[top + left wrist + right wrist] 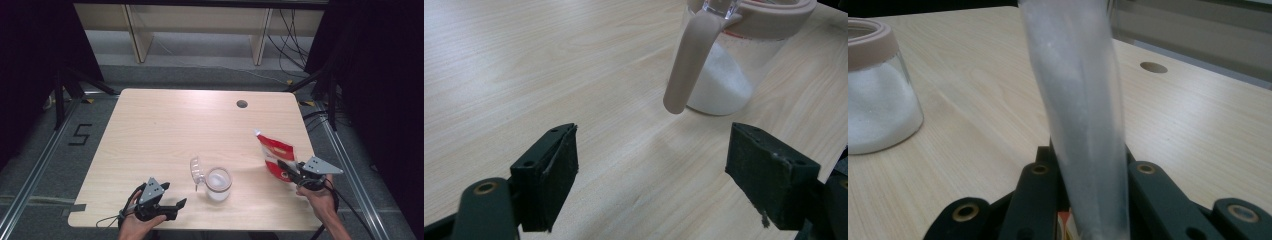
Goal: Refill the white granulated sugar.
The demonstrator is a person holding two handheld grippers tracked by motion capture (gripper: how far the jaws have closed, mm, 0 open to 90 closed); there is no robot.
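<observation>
Red-and-white bag (pixel 276 155) stands clamped at its lower edge in the right gripper (pixel 288 171), right of the open jar (pixel 218 183). Left gripper (pixel 176 205) waits with jaws apart (nothing between them) near the jar's handle (pixel 686 60). Advisable: steady the jar first, then tip the bag slowly over its mouth.

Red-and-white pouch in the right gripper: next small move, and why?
Probably carry the pouch left, over the jar. The right gripper is clamped on its lower end, the jar's lid is flipped open, white powder is already inside, and the left gripper waits open beside its handle.
</observation>
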